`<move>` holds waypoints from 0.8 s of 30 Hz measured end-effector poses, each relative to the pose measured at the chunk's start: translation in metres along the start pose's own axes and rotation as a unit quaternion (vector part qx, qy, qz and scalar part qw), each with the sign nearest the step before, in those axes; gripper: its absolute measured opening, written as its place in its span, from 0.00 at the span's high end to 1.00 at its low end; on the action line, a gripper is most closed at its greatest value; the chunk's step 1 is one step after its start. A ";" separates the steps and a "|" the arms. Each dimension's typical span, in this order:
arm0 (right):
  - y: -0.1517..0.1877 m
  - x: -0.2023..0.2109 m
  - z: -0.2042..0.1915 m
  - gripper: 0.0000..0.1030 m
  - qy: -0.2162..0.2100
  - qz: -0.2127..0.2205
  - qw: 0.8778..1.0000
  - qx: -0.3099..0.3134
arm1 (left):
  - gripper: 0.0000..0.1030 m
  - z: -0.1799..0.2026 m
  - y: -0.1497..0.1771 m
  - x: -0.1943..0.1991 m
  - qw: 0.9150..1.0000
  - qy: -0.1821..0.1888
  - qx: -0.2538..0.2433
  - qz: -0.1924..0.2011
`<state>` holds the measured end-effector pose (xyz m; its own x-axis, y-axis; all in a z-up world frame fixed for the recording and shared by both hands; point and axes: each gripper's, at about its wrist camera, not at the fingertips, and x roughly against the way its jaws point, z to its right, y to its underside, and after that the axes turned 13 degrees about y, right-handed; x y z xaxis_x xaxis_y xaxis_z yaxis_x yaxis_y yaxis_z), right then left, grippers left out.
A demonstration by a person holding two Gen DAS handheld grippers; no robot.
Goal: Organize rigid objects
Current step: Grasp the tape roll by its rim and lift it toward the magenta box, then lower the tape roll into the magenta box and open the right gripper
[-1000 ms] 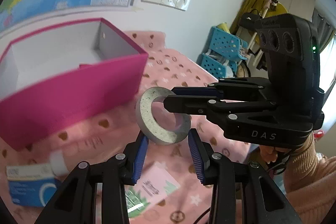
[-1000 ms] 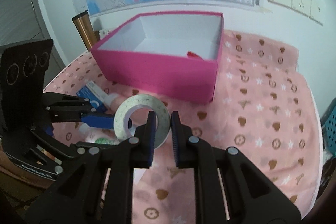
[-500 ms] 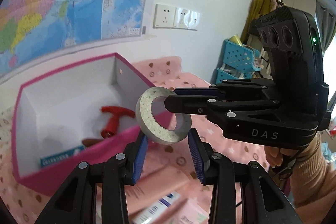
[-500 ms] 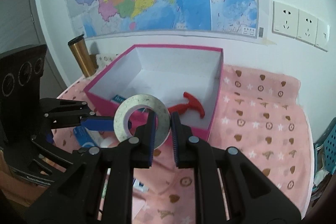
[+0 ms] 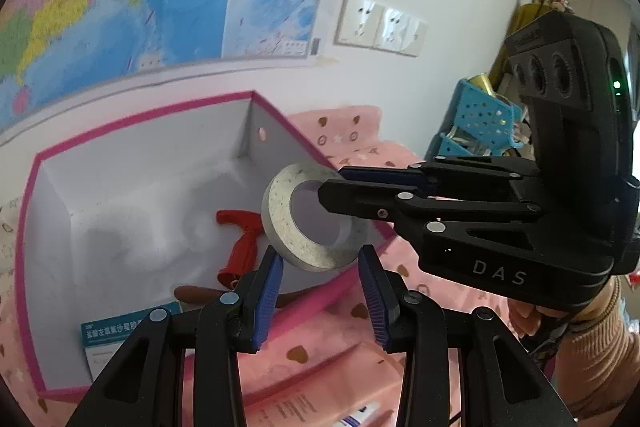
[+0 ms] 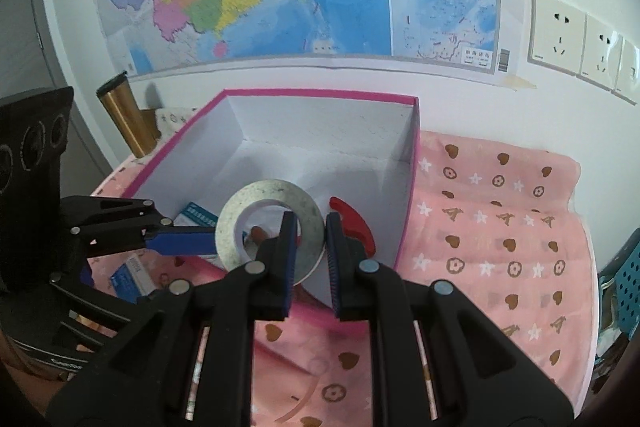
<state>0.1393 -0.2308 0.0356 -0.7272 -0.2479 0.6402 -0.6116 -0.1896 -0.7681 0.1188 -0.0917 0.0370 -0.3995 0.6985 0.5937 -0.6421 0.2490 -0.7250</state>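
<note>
The right hand-held gripper (image 6: 311,239) pinches the wall of a grey-white ring-shaped roll of tape (image 6: 269,227), one finger through the hole and one outside, holding it in the air over the near part of the open pink cardboard box with white inside (image 6: 320,97). The left hand-held gripper (image 5: 320,291) stands released, its blue pads either side of the roll's lower rim without visibly clamping it. On the box floor lie a red T-shaped plastic handle (image 5: 244,243), a brown object (image 5: 196,293) too hidden to identify, and a blue-and-white printed carton (image 5: 128,327). To finish well, the roll would best be lowered toward the bare white floor beyond these items before the right pads part, with the left fingers drawn back first so the falling rim cannot catch them. The pink patterned cloth on the table (image 6: 500,227) surrounds the box.
</note>
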 end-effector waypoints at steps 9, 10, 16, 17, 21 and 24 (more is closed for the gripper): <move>-0.003 -0.028 0.001 0.84 0.014 -0.032 0.999 0.003 | 0.62 -0.020 0.001 -0.018 0.999 0.005 0.028 -0.018; -0.003 -0.031 0.001 0.84 0.016 -0.036 0.999 0.003 | 0.62 -0.021 0.001 -0.019 0.999 0.005 0.030 -0.020; -0.004 -0.042 0.000 0.82 0.041 -0.050 0.998 0.003 | 0.60 -0.031 0.001 -0.029 0.998 -0.004 0.046 -0.032; -0.004 -0.041 0.001 0.76 0.049 -0.049 0.998 -0.001 | 0.59 -0.034 0.000 -0.031 0.998 -0.007 0.053 -0.034; -0.003 -0.035 0.004 0.71 0.049 -0.038 0.998 -0.013 | 0.59 -0.039 0.005 -0.029 0.998 -0.017 0.060 -0.030; 0.002 -0.026 0.006 0.71 0.041 -0.032 0.998 -0.018 | 0.58 -0.037 0.008 -0.021 0.998 -0.033 0.050 -0.021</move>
<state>0.1590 -0.2305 0.0175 -0.7085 -0.1567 0.6881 -0.6676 -0.1676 -0.7255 0.1462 -0.0793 0.0055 -0.4117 0.6423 0.6465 -0.7197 0.2061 -0.6630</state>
